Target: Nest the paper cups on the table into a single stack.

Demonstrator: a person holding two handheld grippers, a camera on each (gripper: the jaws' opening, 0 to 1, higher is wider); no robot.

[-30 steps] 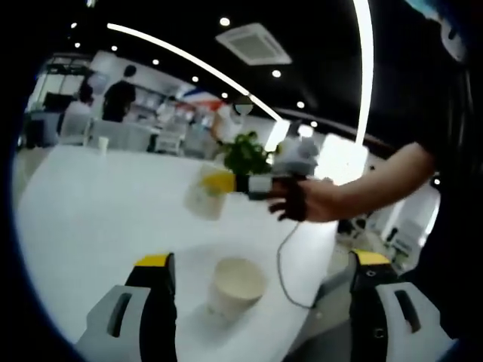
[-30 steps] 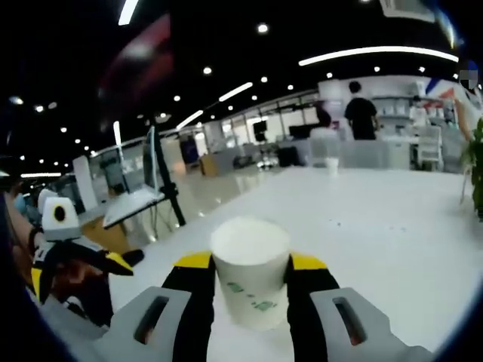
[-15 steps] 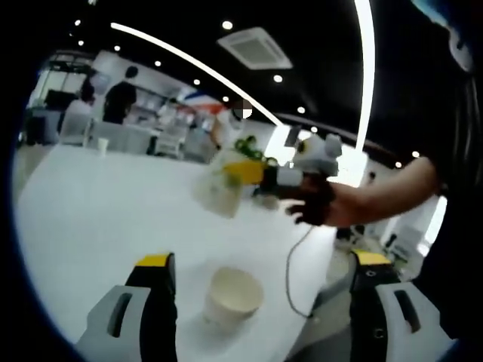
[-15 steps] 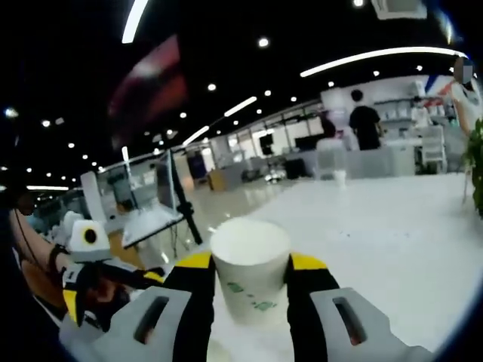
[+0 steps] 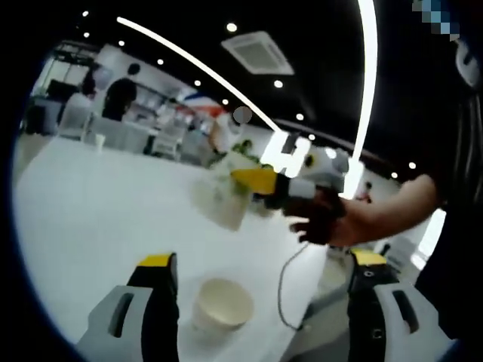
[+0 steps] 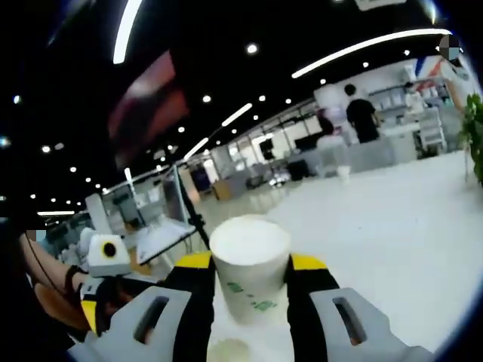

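Between my right gripper (image 6: 250,283) fingers, clenched mid-wall, a thin white paper cup (image 6: 250,265) feels crushable; left gripper (image 5: 260,302) released.

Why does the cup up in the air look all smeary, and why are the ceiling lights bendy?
In the left gripper view the held cup is motion-blurred, while the cup on the table looks sharper. In both views the fisheye lens bends the ceiling light strips into arcs.
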